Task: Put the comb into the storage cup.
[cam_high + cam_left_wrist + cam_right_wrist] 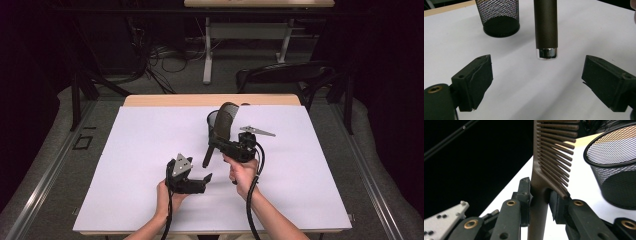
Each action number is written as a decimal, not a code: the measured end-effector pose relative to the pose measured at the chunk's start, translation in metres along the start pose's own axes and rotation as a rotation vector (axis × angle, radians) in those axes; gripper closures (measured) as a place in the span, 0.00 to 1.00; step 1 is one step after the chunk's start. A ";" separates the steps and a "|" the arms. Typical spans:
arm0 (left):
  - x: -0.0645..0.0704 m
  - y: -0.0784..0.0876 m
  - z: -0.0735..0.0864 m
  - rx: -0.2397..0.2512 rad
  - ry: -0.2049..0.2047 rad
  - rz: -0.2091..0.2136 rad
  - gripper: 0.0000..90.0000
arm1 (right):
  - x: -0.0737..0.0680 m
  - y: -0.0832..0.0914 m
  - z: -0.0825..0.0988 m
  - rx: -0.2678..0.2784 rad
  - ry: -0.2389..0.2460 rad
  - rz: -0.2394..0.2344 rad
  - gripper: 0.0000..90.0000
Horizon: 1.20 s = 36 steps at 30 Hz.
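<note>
Right tongs (540, 200) clamped on the brown comb (549, 165), pads pressing the handle just below the teeth. Comb held off the desk, tilted, teeth end up and away from the person, handle end pointing down toward the left tongs. In the high view the right tongs (220, 142) sit near desk centre, right hand (242, 172) wrapped around the grip, cable trailing down along the forearm.

Left tongs (536, 82) apart, nothing between the pads. Comb handle's chrome end cap (546, 53) hangs just ahead of the 2 jaws, clear of both. In the high view the left tongs (205, 178) are low on the desk, just left of the right hand, left hand (167, 195) holding them, grey 3-cornered plate on top.

Black mesh cup (499, 17) stands upright on the desk behind the comb, near it but not touching; the right gripper view shows its rim (609, 147) just beside the teeth. White desk (140, 150) surface.
</note>
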<state>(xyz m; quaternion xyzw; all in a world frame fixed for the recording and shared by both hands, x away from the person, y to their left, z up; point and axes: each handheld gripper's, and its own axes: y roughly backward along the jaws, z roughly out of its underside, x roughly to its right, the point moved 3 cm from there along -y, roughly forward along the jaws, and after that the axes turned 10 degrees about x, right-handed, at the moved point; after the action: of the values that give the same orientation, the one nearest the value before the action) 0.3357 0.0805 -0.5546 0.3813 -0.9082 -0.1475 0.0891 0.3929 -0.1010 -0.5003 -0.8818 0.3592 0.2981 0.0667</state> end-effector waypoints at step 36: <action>-0.038 0.041 -0.002 -0.026 0.006 -0.071 0.00 | -0.003 0.035 -0.009 -0.023 0.342 0.116 0.81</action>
<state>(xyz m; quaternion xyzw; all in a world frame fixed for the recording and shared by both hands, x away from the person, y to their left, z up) 0.3354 0.1346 -0.5406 0.4125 -0.8919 -0.1612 0.0917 0.3723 -0.1280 -0.4883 -0.8983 0.4119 0.1515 -0.0228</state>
